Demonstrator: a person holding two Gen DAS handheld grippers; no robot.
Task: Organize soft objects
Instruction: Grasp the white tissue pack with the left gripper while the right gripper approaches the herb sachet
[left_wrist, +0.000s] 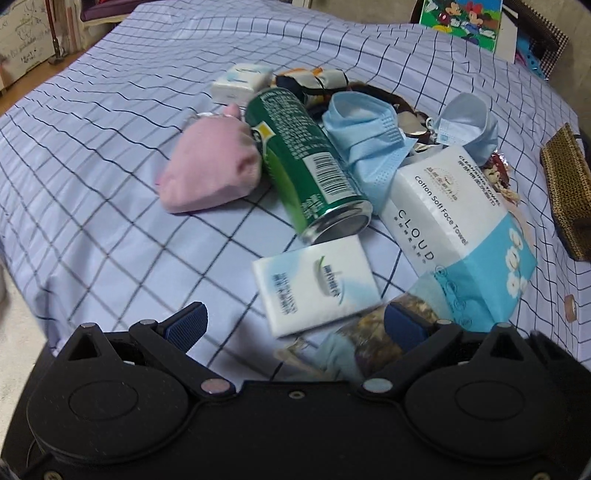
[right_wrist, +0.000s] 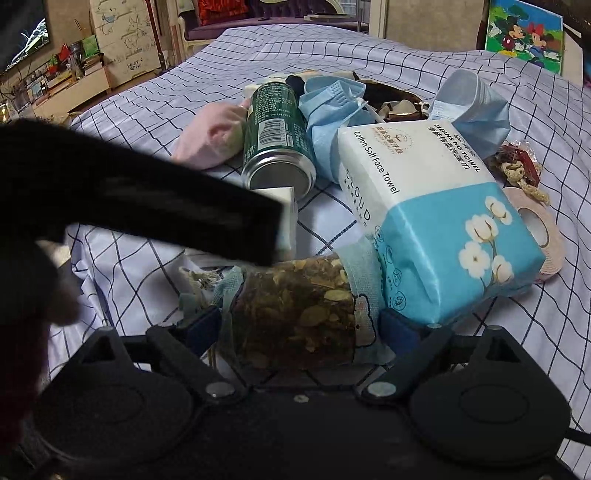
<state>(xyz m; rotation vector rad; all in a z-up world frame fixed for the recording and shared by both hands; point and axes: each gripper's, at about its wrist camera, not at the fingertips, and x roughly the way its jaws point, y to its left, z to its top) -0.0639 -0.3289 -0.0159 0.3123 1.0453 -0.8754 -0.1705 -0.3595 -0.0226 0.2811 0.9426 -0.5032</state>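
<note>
Soft things lie heaped on a blue checked bedsheet (left_wrist: 110, 184). My left gripper (left_wrist: 295, 325) is open just short of a small white tissue pack (left_wrist: 314, 284). A herb-filled sachet (right_wrist: 295, 314) with light blue cloth ends lies between the fingers of my right gripper (right_wrist: 301, 328), which stands wide open around it. Behind it sit a large face towel pack (right_wrist: 436, 210), two blue face masks (left_wrist: 365, 140) (left_wrist: 469, 122), a pink cloth pouch (left_wrist: 210, 166) and another tissue pack (left_wrist: 240, 83). The left tool's black housing (right_wrist: 166, 199) crosses the right wrist view.
A green can (left_wrist: 306, 162) lies on its side among the soft things. A roll of pink tape (right_wrist: 543, 236) and a snack bag (right_wrist: 517, 166) sit right of the towel pack. A leopard-print box (left_wrist: 567, 192) stands at the right edge. Bare sheet spreads to the left.
</note>
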